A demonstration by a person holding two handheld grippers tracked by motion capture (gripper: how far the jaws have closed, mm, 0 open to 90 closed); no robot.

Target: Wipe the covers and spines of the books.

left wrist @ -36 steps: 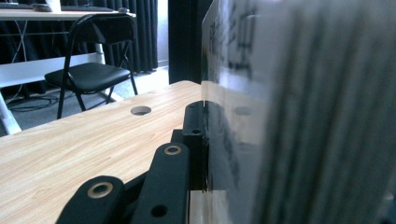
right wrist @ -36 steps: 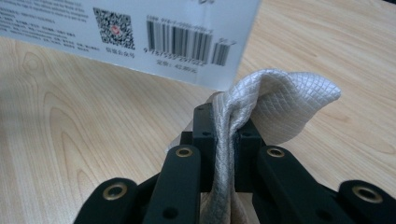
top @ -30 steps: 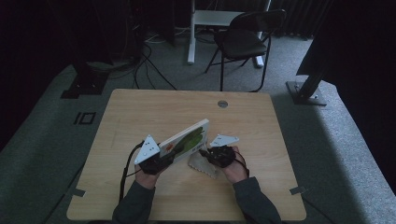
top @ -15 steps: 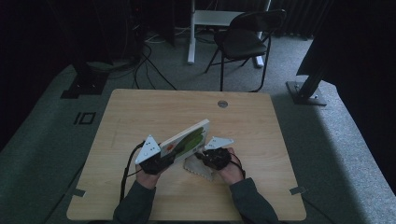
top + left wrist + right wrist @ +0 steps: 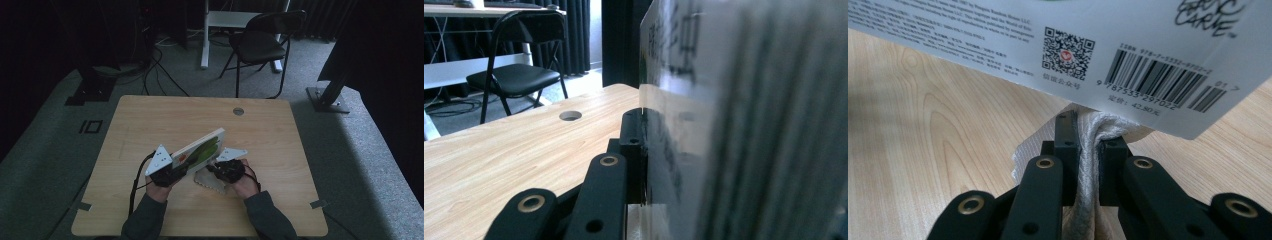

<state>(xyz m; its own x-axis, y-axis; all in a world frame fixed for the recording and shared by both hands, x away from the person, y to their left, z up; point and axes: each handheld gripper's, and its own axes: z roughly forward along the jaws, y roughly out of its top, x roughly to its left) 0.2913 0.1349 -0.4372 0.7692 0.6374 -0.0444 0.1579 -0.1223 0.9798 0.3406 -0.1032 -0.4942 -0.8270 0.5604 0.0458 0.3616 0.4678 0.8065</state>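
A picture book (image 5: 200, 149) with a white cover and green art is tilted up on edge over the wooden table (image 5: 150, 120). My left gripper (image 5: 167, 170) is shut on its lower left end; in the left gripper view the left gripper (image 5: 640, 150) clamps the book (image 5: 744, 120) edge-on. My right gripper (image 5: 222, 170) sits just right of the book, shut on a white woven cloth (image 5: 206, 180). In the right gripper view the right gripper (image 5: 1087, 150) pinches the bunched cloth (image 5: 1090, 165) directly under the book's back cover (image 5: 1073, 40) with its barcode.
A round cable hole (image 5: 238, 111) lies near the table's far edge. A black folding chair (image 5: 260, 45) and a white desk frame stand beyond the table, with cables on the grey floor at the far left.
My right gripper has shifted slightly left with the cloth, closer under the book. The left gripper and the book have stayed put.
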